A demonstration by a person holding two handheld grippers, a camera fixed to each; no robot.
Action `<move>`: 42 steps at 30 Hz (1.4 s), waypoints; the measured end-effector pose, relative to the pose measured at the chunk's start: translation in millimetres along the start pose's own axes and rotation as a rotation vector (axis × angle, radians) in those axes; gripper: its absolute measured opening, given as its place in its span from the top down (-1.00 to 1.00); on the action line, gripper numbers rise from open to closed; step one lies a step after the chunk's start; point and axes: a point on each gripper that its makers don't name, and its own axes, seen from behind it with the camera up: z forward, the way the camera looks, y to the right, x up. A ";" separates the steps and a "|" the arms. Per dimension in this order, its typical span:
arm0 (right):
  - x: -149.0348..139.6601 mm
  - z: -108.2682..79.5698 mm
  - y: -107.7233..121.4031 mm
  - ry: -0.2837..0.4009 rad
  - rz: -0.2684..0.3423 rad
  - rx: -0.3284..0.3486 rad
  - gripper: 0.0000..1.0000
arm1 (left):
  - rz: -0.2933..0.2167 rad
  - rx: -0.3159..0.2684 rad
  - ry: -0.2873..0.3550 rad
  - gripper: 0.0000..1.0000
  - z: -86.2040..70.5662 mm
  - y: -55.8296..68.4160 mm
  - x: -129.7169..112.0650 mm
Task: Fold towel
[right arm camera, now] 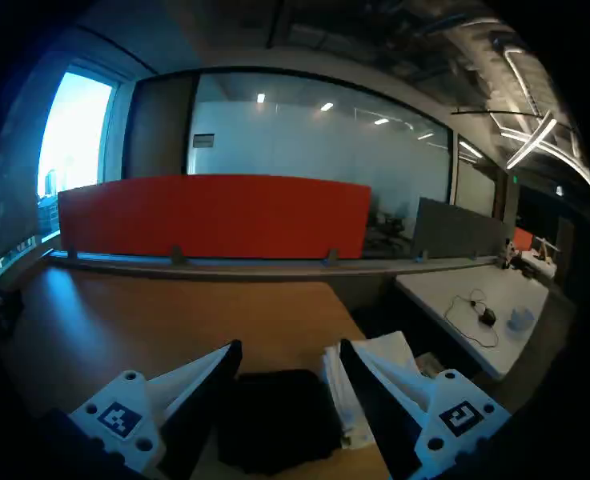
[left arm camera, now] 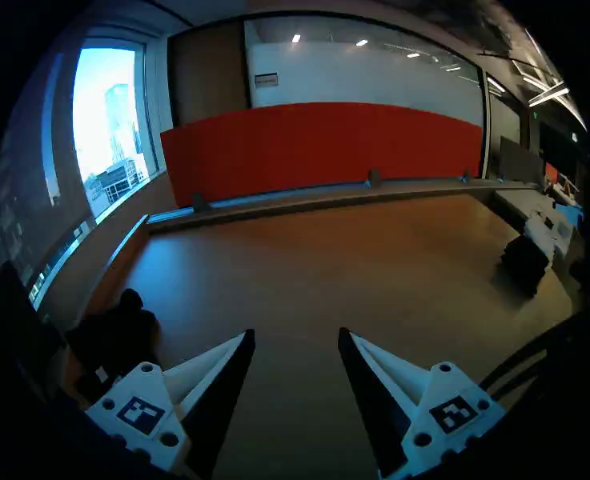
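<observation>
Wood of the table [left arm camera: 335, 256] stretched bare ahead of the left claw [left arm camera: 295, 336], whose two fingers stood spread apart with nothing between them. A red partition [left arm camera: 327, 148] ran along the table's far edge, with a bright window [left arm camera: 106, 136] to its left. Near the right edge of the left gripper view sat a dark bundle [left arm camera: 525, 260], too small to make out.

The right claw [right arm camera: 290, 348] was likewise spread wide and gripped nothing. Below it, seen between its fingers, a dark towel [right arm camera: 274, 416] lay flat on the table. Just beside the towel, toward the table's right edge, sat a stack of white folded cloths [right arm camera: 347, 392]. Whether the claw's finger touched that stack could not be told.
</observation>
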 end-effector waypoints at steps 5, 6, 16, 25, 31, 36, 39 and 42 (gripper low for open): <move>32.4 -6.1 -8.1 0.088 -0.023 -0.008 -0.89 | -0.005 0.001 0.084 -0.53 0.9 -3.2 23.6; 37.3 -6.9 -9.7 0.100 -0.027 -0.008 -0.89 | -0.005 0.002 0.099 -0.53 1.0 -3.8 27.7; 62.2 -7.1 -29.1 0.140 -0.011 0.019 -0.90 | -0.018 0.035 0.222 -0.53 0.0 -14.0 63.1; 78.1 -10.0 -66.1 0.161 0.004 0.072 -0.90 | -0.049 0.071 0.291 -0.52 -2.9 -31.0 82.3; 87.8 -10.3 -96.0 0.168 0.010 0.103 -0.90 | -0.066 0.076 0.316 -0.52 -5.0 -36.4 90.7; 96.0 -10.0 -124.4 0.180 0.013 0.137 -0.90 | -0.068 0.075 0.330 -0.52 -6.3 -40.8 96.3; 100.4 -10.2 -141.5 0.187 0.014 0.153 -0.90 | -0.070 0.077 0.337 -0.52 -6.9 -43.6 98.8; 105.4 -10.3 -157.0 0.195 0.021 0.164 -0.90 | -0.079 0.077 0.342 -0.52 -6.3 -45.0 100.1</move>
